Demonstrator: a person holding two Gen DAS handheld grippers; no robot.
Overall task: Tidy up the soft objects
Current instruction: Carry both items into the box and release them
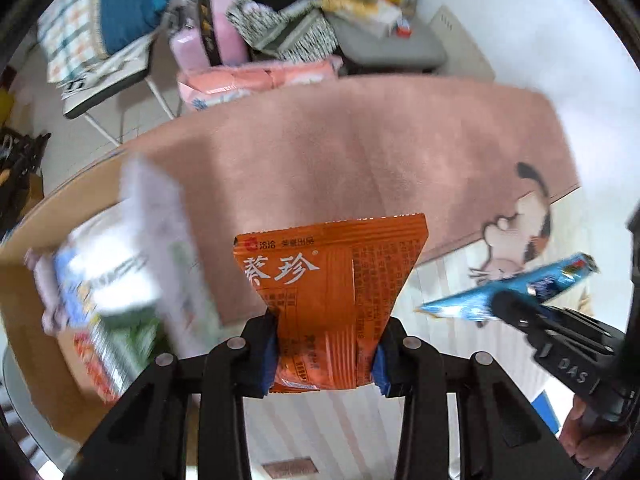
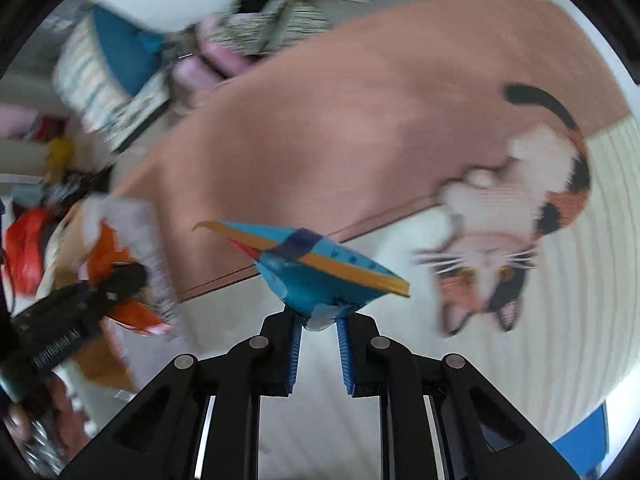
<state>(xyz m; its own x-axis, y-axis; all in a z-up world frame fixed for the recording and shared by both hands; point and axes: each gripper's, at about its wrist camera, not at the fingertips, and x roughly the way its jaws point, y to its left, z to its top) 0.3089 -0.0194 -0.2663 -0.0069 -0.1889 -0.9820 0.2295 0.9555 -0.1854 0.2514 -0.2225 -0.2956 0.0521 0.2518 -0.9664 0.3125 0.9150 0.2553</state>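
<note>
I hold both grippers raised above the pink cat rug: my left gripper clamps an orange snack packet, my right gripper pinches a blue packet; the cardboard box sits left of the rug.

A pink rug with a cat picture lay on the floor. Behind it stood a grey chair and a folding chair.

A pink rug printed with a calico cat covers much of the pale floor. At the far wall, a folding chair bears a checked cushion and blue cloth, beside a grey chair piled with clutter.
</note>
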